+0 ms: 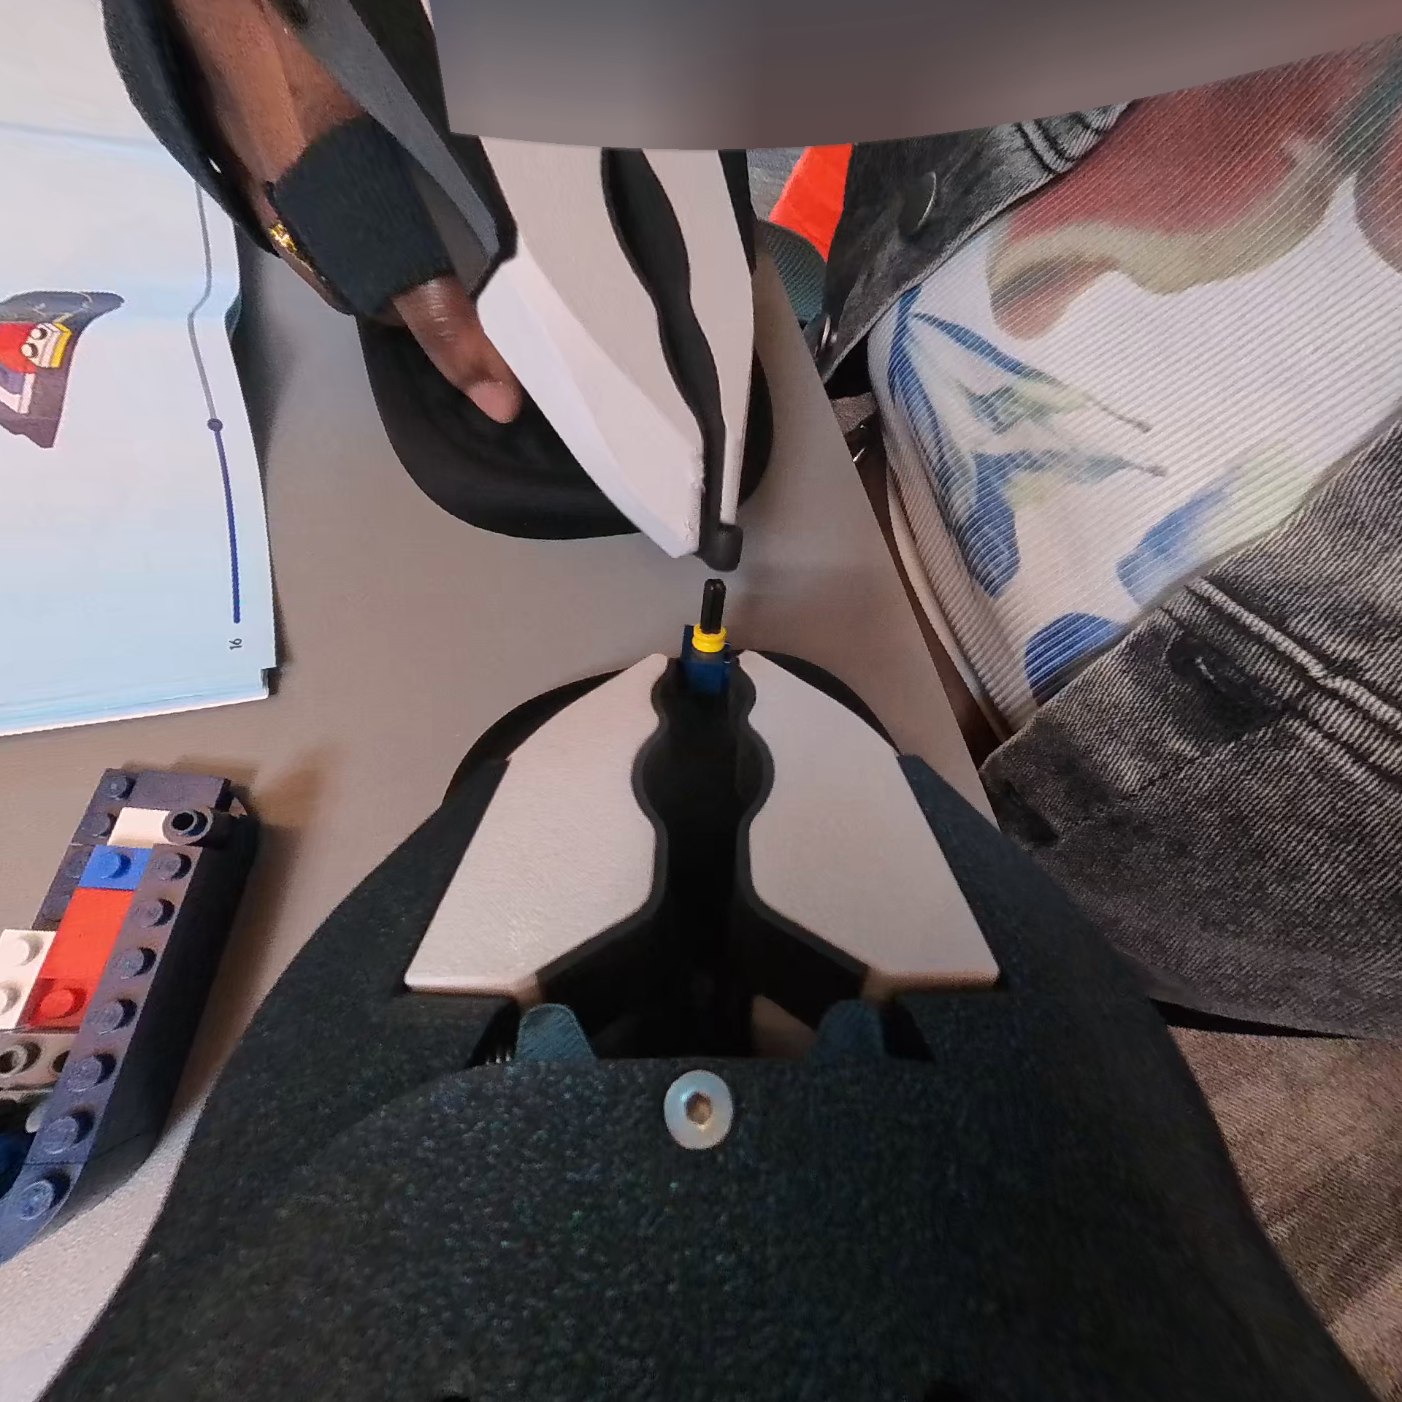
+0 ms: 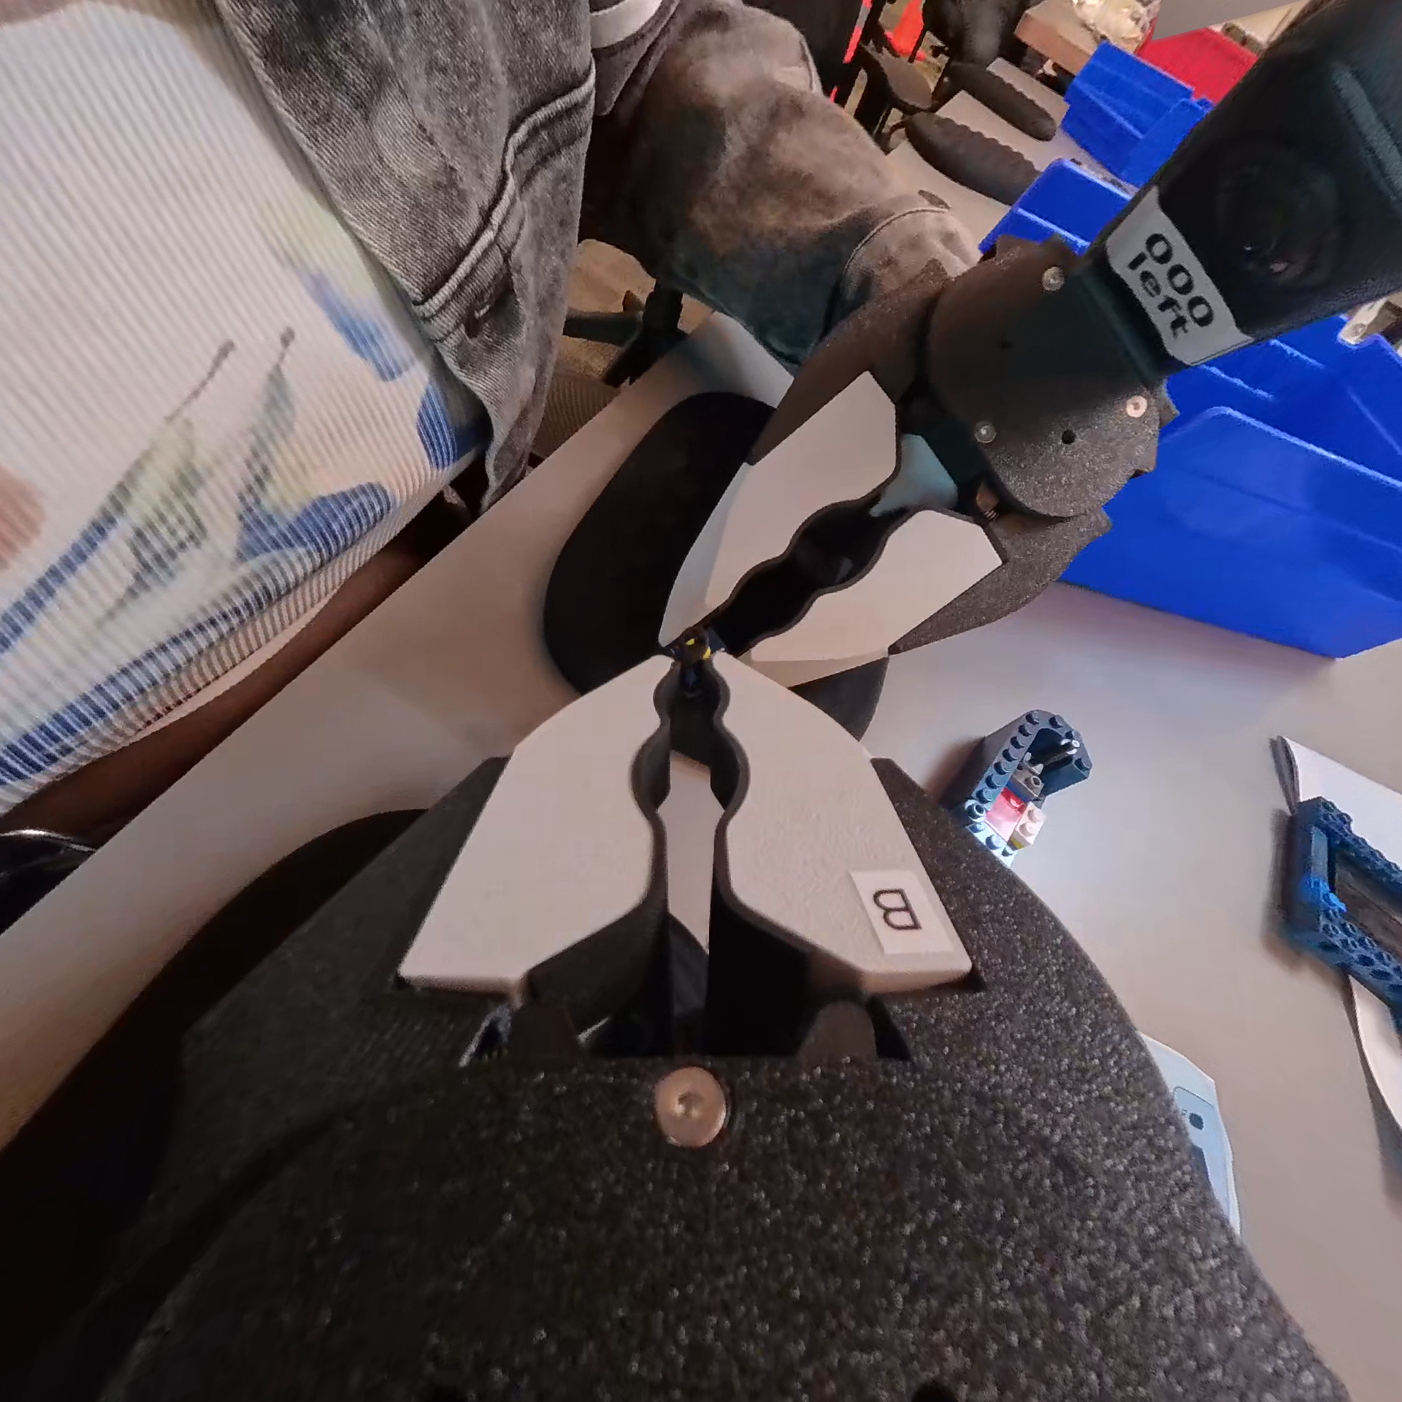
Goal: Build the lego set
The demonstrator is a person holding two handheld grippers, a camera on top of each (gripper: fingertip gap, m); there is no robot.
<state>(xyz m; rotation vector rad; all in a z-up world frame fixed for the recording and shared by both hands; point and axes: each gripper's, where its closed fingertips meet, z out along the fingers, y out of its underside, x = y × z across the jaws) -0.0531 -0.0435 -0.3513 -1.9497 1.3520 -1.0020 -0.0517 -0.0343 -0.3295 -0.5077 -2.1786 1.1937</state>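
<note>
In the left wrist view my left gripper [image 1: 705, 669] is shut on a small blue brick [image 1: 702, 671]. The brick carries a yellow ring [image 1: 711, 642], and a black axle [image 1: 714, 603] sticks out forward from it. My right gripper [image 1: 721, 542] comes in from above, shut on a small dark piece [image 1: 726, 548] at its tips. A short gap separates that piece from the axle's end. In the right wrist view my right gripper [image 2: 689, 671] meets the left gripper [image 2: 702, 641] tip to tip, and the yellow ring [image 2: 692, 643] shows between them. Both are held above the grey table [image 1: 394, 592] near its edge.
An open booklet [image 1: 114, 493] and a dark blue brick build [image 1: 114, 948] lie at the left. That build also shows in the right wrist view [image 2: 1020, 781], with another blue build [image 2: 1335, 888] and blue bins [image 2: 1252, 493] behind. The person's torso [image 1: 1138, 455] is close on the right. A black oval pad [image 2: 607, 531] lies below the grippers. My left and right fingertips are right by each other.
</note>
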